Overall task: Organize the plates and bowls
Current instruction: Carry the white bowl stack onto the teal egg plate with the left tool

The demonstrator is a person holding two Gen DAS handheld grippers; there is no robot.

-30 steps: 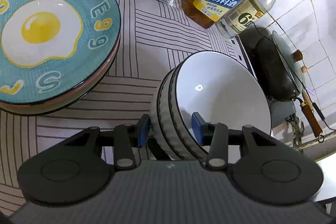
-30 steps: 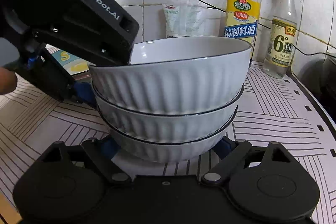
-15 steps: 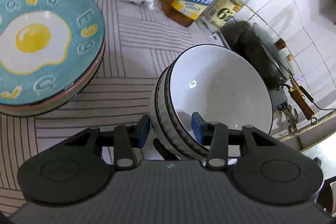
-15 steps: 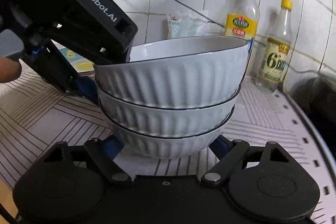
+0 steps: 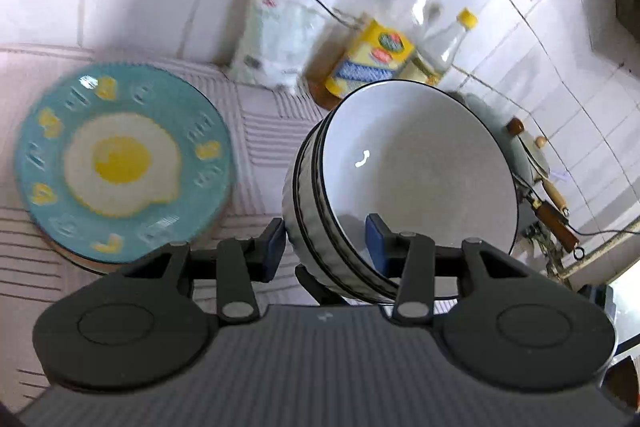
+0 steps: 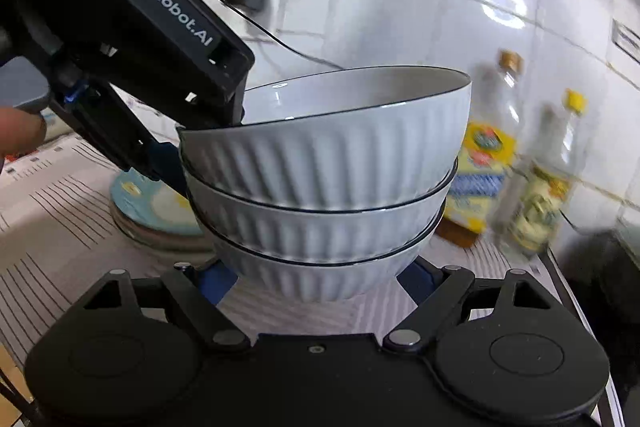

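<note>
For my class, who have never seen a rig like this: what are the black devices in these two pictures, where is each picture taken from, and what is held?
No robot here: a person holds a two-finger claw in each hand, each with a camera looking along its fingers. One picture comes from the left claw, the other from the right claw.

Both claws grip one stack of three ribbed white bowls. The left claw pinches the stack's rim, one finger inside the top bowl; the right claw clasps the bottom bowl from both sides.

On the striped counter sit a stack of plates topped by a blue fried-egg plate, two bottles and a white packet by the tiled wall.
</note>
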